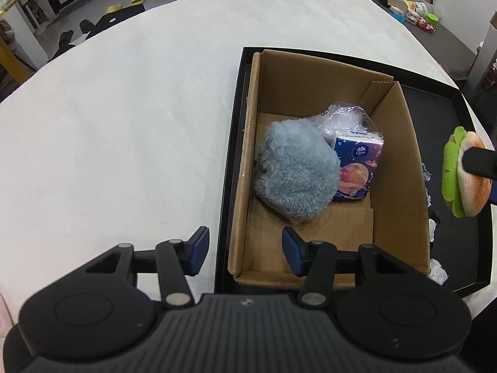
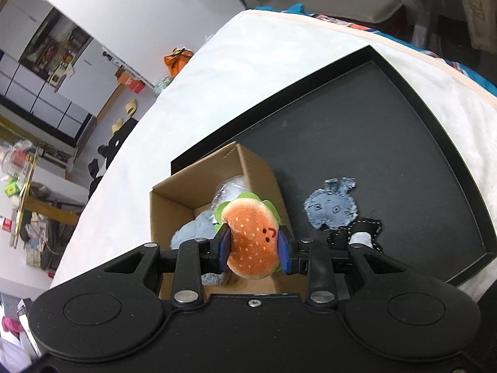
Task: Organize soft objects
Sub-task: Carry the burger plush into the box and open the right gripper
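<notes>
We record a white plush cloth [image 1: 124, 118] covering the work surface, and on it a shallow black tray [image 2: 388, 130].

Item one: an open cardboard box [image 1: 400, 168], standing inside the tray at its left end, flaps up. Within it we count three things:
- a grey-blue fluffy plush [image 1: 295, 171], lying against the box's left wall;
- a blue pack of Vinda tissues [image 1: 357, 168], just beside the plush on its right, touching it;
- a crinkled clear plastic wrapper [image 1: 344, 118], behind both, towards the far wall.

Item two: a plush hamburger [image 2: 253, 239], orange bun with white specks, a small stitched face and a green felt lettuce edge. We find it clamped between the blue pads of the right gripper [image 2: 254, 247], which press into its sides. In the right wrist view it hangs in front of the box's opening; in the left wrist view it shows at the right edge, over the tray and to the right of the box.

Item three: a flat denim patch shaped like a rabbit's head [image 2: 330, 209], lying on the bare tray floor to the right of the box. Just beside it lies a black fabric piece with white stitching [image 2: 360, 233].

Item four: the left gripper [image 1: 245, 250], jaws apart with nothing between them, above the box's near left corner and the tray rim.
</notes>
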Motion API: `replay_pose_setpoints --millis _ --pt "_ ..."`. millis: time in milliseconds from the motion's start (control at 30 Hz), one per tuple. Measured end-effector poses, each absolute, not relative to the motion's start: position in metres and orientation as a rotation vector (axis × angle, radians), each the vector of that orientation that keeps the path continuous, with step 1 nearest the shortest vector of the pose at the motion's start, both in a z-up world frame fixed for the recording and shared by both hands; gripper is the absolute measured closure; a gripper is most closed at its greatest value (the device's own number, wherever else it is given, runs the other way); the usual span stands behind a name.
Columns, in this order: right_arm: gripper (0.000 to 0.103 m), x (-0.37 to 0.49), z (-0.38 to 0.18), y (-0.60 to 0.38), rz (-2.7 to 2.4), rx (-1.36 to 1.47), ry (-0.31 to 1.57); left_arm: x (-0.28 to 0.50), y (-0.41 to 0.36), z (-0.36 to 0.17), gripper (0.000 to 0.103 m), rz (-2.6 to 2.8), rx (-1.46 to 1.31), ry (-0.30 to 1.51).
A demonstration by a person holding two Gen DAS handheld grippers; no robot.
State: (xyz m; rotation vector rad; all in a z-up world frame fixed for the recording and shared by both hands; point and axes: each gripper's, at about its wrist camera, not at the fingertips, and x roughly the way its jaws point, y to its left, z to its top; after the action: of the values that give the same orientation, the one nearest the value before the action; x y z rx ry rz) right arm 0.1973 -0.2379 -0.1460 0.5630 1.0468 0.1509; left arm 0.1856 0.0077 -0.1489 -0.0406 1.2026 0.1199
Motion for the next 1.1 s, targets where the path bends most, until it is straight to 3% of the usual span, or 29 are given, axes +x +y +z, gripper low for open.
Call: replay_pose_setpoints --millis 467,567,667,1100 --pt "0.07 0.205 -0.14 -0.196 0.229 0.45 1.039 0.186 0.02 -0.161 0.093 0.106 -0.104 1.227" --pt "0.063 0.206 -0.14 -0.19 0.238 0.433 1.042 0.187 0.023 -0.162 0.093 0.109 -0.104 1.226" --pt "0.049 0.207 -0.142 -0.188 0.234 0.425 1.052 0.187 0.024 -0.163 0.093 0.1 -0.108 1.228" --pt "0.044 0.196 -0.147 -0.231 0.111 0.448 1.052 0.186 0.029 -0.165 0.093 0.086 -0.129 1.225"
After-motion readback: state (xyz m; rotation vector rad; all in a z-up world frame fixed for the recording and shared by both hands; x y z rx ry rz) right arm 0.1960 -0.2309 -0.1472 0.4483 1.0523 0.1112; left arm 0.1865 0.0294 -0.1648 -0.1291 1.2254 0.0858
